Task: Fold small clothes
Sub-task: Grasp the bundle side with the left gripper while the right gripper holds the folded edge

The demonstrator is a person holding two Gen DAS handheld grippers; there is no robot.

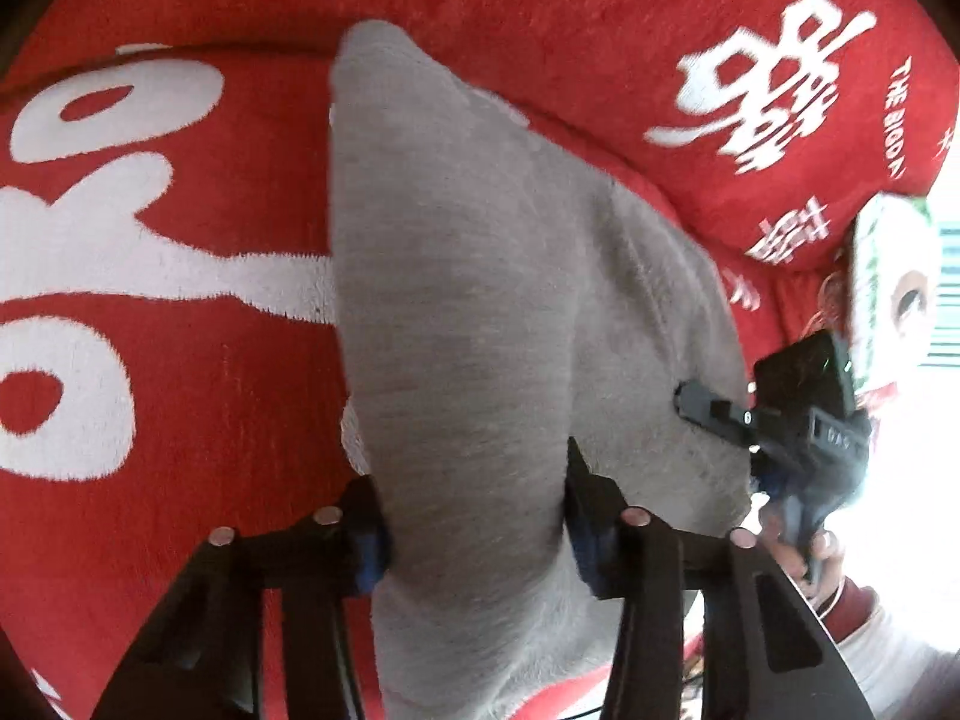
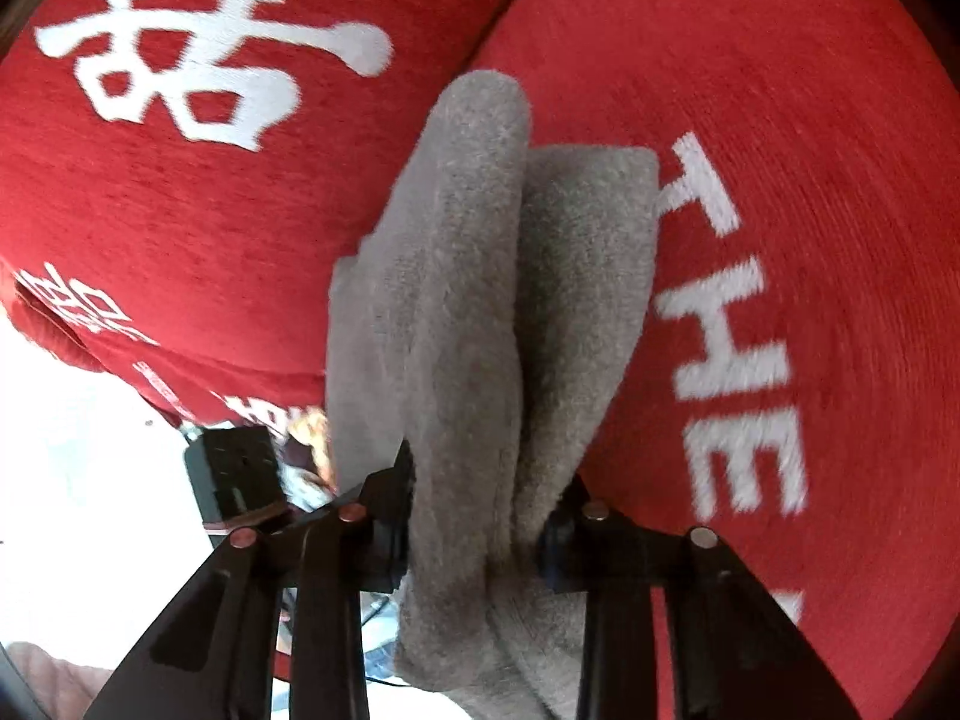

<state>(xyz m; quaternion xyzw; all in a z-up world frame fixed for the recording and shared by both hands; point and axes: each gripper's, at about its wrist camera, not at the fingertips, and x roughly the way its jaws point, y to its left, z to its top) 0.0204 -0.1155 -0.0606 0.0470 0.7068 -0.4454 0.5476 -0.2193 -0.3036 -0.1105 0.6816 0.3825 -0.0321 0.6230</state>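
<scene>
Folding step: both tongs grasping the grey garment [image 1: 480,312] over the red blanket [image 1: 180,420].
Left tongs [image 1: 474,534]: clenched on cloth.
Right tongs [image 2: 474,534]: clenched on bunched layers.
Next, likely: lift together, lay edges even.

Black two-finger left gripper [image 1: 474,516], blue pads, copper-coloured round studs; matching black right gripper [image 2: 474,516]; white sleeve [image 1: 888,648].

grey sock [image 1: 468,300] | fuzzy knit | bunched, doubled | on red blanket [image 1: 180,408]
</scene>
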